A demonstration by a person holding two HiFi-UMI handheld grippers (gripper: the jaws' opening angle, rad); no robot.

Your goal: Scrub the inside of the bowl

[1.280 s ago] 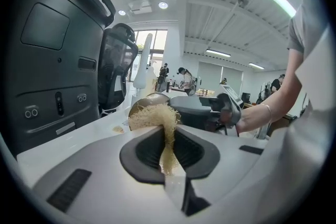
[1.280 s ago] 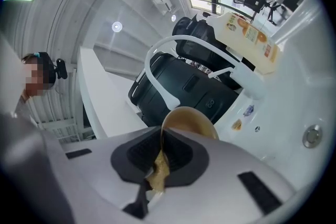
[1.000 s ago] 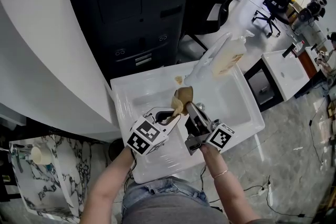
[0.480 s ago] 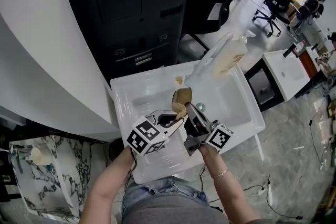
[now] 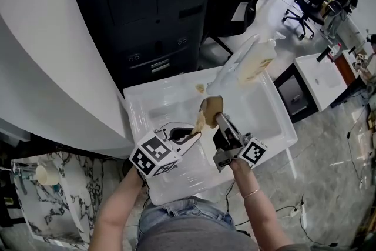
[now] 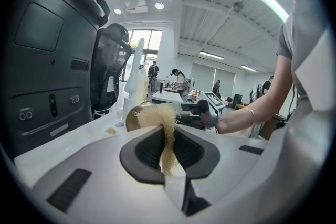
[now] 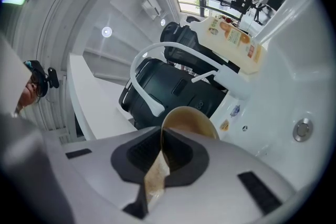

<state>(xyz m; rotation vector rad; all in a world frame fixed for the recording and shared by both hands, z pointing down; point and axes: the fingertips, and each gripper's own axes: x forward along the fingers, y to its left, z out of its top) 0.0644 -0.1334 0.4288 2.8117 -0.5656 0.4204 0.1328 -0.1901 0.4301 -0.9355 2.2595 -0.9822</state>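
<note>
Over the sink (image 5: 136, 104): both grippers meet above the white basin, with the bowl and the scrub pad between them.
Change from half a second ago: the left gripper (image 5: 194, 129) has drawn back toward the sink's near-left corner, and the right gripper (image 5: 218, 117) has shifted toward the sink's right rim. The bowl has moved slightly toward the sink's far side.
Bowl (image 5: 211, 106): tan, tipped on edge above the middle of the sink, with its mouth turned toward the left gripper. The part of its inside that shows in the right gripper view (image 7: 191, 118) looks plain tan.
Scrub pad (image 5: 200, 121): pale and fibrous, lying against the bowl's near edge.
Left gripper state: its jaws are pressed narrow on the scrub pad (image 6: 160, 120), which sticks out past them toward the bowl (image 6: 132, 118).
Right gripper state: its jaws (image 7: 161, 152) are pinched on the bowl's thin rim.
Bottle (image 5: 257, 64): stands at the sink's far-right corner and holds a yellowish liquid.
Sink floor: a round drain (image 7: 302, 128) shows.
Far rim of the sink: a small yellowish scrap (image 5: 200, 89) lies there.
</note>
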